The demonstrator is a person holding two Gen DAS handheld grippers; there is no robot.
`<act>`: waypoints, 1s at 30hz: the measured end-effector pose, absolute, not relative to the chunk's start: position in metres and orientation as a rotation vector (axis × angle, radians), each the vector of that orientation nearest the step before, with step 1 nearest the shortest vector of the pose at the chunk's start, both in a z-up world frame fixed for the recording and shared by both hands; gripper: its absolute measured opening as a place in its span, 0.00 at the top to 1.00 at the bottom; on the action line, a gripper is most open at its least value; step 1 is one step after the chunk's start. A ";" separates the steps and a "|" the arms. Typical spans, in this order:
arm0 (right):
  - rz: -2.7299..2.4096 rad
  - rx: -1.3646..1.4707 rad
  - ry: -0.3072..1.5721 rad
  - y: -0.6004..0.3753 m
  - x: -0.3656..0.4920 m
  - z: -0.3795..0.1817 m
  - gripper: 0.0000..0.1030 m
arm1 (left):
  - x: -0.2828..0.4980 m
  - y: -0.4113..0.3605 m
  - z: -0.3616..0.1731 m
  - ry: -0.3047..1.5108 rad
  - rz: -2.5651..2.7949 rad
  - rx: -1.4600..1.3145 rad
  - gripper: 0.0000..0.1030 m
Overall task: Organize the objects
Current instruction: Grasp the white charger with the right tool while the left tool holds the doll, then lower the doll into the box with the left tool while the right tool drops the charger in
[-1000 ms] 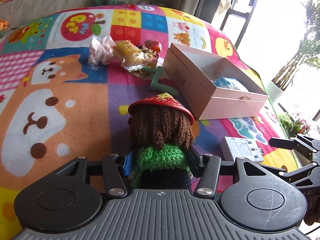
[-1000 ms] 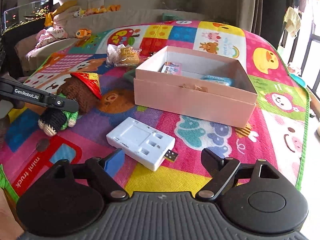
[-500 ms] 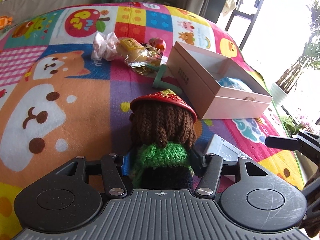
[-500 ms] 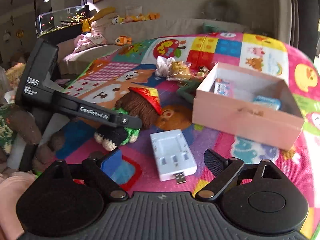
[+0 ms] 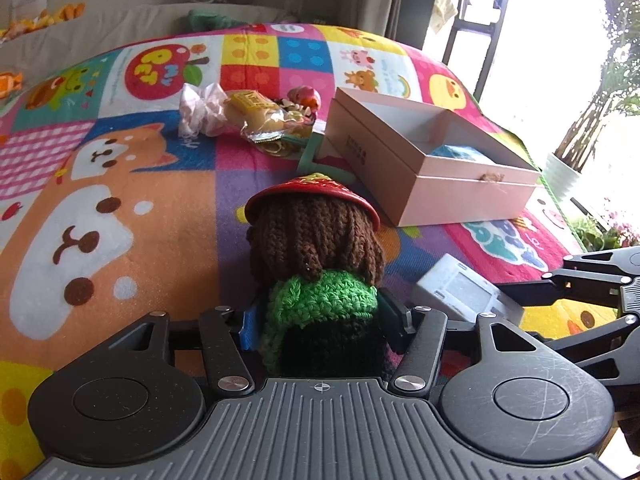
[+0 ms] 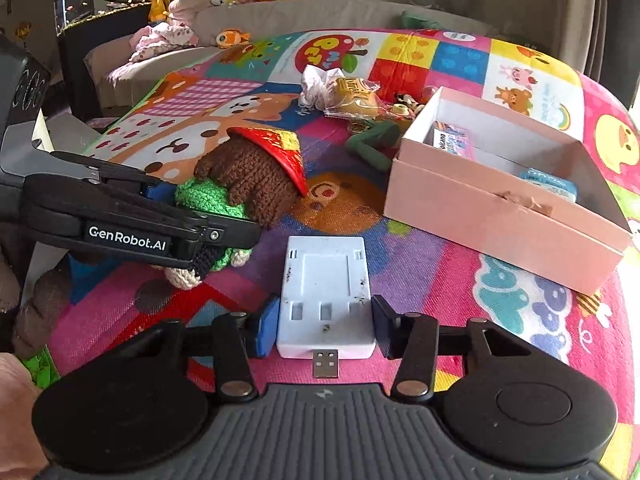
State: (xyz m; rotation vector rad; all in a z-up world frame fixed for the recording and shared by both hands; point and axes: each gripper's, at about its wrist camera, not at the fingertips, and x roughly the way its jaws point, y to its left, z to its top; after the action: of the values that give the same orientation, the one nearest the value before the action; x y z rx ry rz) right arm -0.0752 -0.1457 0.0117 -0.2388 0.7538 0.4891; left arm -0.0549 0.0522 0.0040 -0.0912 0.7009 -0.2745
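Note:
A crochet doll [image 5: 316, 240] with brown hair, a red hat and a green scarf sits upright on the play mat, and my left gripper [image 5: 320, 320] is shut on its body. The right wrist view shows the doll [image 6: 256, 176] tilted between the left gripper's [image 6: 208, 212] fingers. A white battery charger [image 6: 326, 280] with a USB plug lies flat on the mat. My right gripper [image 6: 326, 324] is closing on it, both pads against its long sides. In the left wrist view the charger [image 5: 460, 288] lies right of the doll. An open pink box [image 6: 500, 224] stands behind it.
The pink box [image 5: 472, 196] holds a blue packet [image 6: 548, 184] and a small carton [image 6: 452, 136]. Behind the doll lie a snack bag [image 5: 256, 116], a crumpled white wrapper [image 5: 198, 108], a green bent piece [image 5: 308, 156] and small toys. A sofa borders the mat's far edge.
My right gripper has come forward over the white charger and its jaws have closed from wide apart onto the charger's sides. The left gripper and doll have hardly moved.

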 end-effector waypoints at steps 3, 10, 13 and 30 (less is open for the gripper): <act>0.463 -0.202 0.767 -0.165 -0.082 0.023 0.54 | -0.059 0.051 0.006 0.709 -0.270 -0.091 0.41; 0.399 -0.044 0.663 -0.217 -0.111 0.072 0.54 | -0.073 0.048 0.036 0.713 -0.407 -0.145 0.47; 0.366 -0.021 0.585 -0.231 -0.120 0.091 0.54 | -0.057 0.034 0.069 0.685 -0.470 -0.205 0.47; 0.228 0.107 0.498 -0.297 -0.078 0.083 0.54 | 0.127 -0.109 0.058 0.816 -0.341 -0.140 0.48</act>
State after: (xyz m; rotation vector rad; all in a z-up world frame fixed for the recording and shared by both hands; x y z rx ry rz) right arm -0.0781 -0.2973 0.0830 0.1074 0.4980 0.2276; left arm 0.1266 -0.1090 0.0583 -0.1401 0.8158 -0.3412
